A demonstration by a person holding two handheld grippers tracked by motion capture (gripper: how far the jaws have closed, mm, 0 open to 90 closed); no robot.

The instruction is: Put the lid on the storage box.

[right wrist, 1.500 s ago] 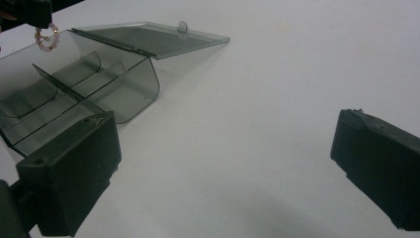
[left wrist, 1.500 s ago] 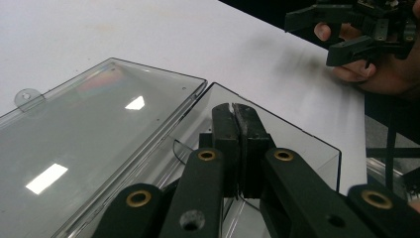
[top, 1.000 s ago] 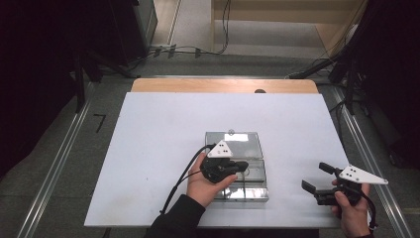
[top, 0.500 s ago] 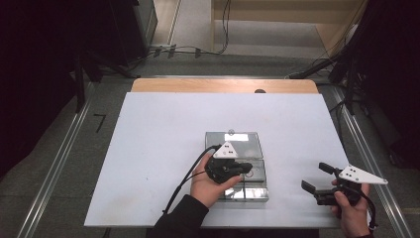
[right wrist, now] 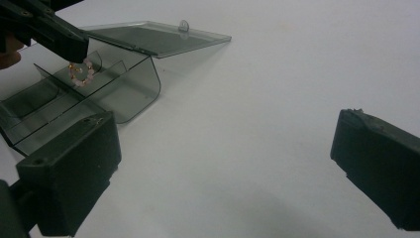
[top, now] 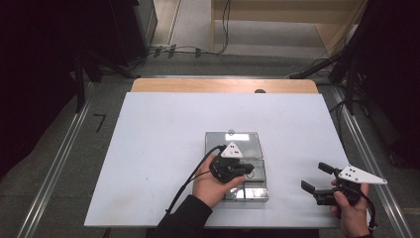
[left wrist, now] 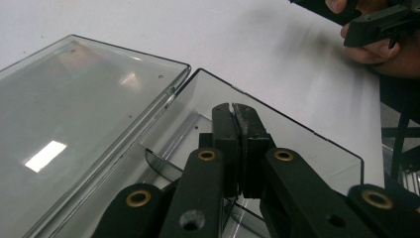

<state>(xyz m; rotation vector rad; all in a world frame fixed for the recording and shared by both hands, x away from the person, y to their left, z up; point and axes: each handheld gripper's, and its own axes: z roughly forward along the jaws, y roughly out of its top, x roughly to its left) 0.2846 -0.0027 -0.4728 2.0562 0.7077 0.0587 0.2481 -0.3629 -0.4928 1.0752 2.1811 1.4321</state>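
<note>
A smoky clear plastic box (top: 247,192) lies open on the white table, its lid (top: 233,141) folded flat on the far side. My left gripper (top: 250,168) is over the box's divided base (left wrist: 302,139), jaws pressed together (left wrist: 233,106). In the right gripper view a small ring of pink beads (right wrist: 81,74) hangs upright right under the left gripper's tip (right wrist: 74,47), above a compartment of the box (right wrist: 133,84), and looks pinched there. My right gripper (top: 315,177) rests near the table's front right edge, open (right wrist: 225,168), nothing between its jaws.
The white table top (top: 163,129) has bare room left of, beyond and right of the box. A wooden strip (top: 223,85) runs along its far edge. Cables lie on the floor (top: 188,49) behind. The right hand (left wrist: 376,49) holds its gripper off to the box's side.
The left hand and its gripper have shifted slightly to the right over the box. The right gripper has stayed in place.
</note>
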